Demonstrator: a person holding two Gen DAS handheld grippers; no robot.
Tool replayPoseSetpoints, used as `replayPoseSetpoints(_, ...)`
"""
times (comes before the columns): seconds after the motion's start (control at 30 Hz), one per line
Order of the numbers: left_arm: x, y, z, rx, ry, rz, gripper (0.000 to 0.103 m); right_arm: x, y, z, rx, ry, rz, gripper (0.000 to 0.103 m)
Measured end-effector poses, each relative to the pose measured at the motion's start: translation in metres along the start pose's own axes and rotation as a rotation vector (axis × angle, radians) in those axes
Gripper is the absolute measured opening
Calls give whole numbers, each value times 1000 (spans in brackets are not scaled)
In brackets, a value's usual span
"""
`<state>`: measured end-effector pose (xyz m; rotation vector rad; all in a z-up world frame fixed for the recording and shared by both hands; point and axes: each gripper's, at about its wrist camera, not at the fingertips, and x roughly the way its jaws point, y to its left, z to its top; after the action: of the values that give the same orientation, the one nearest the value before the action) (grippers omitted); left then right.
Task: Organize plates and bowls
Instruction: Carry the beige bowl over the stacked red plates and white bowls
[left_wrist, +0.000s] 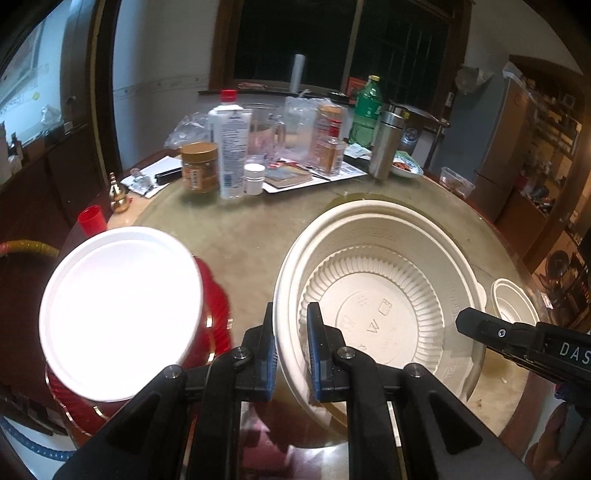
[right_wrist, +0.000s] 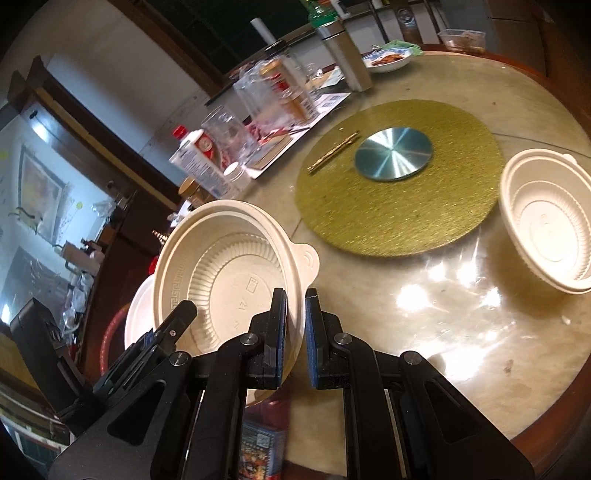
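A large cream plastic bowl (left_wrist: 376, 295) (right_wrist: 236, 266) hangs tilted over the near edge of the round table (right_wrist: 461, 332), gripped from both sides. My left gripper (left_wrist: 291, 314) is shut on its left rim, and its fingers show at the lower left of the right wrist view (right_wrist: 177, 317). My right gripper (right_wrist: 295, 299) is shut on the rim just below the bowl's tab handle, and its fingers (left_wrist: 480, 328) show in the left wrist view. A white plate (left_wrist: 122, 310) (right_wrist: 138, 321) lies on a red ribbed stand to the left. A smaller cream bowl (right_wrist: 550, 225) (left_wrist: 513, 302) stands on the table at right.
A gold round mat (right_wrist: 399, 221) with a silver disc (right_wrist: 393, 154) fills the table's middle. Along the far side stand bottles, jars and glasses: a white bottle (left_wrist: 231, 147), a brown jar (left_wrist: 199, 166), a steel flask (left_wrist: 386, 144). A red cup (left_wrist: 90, 219) stands at left.
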<state>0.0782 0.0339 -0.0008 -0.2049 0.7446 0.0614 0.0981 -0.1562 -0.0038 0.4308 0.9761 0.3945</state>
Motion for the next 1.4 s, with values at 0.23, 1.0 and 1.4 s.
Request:
replayPoseSetpoints(0.23, -18, 22, -1, -50, -33, 10, 13, 4, 26, -4, -49, 8, 23, 9)
replayPoseSetpoints(1.0, -45, 115, 6, -225, -103, 155, 13, 53, 127, -10, -229, 78, 142, 9)
replayPoseSetpoints(1.4, -49, 150, 5, -277, -136, 249, 13, 83, 166, -13, -299, 96, 203, 9)
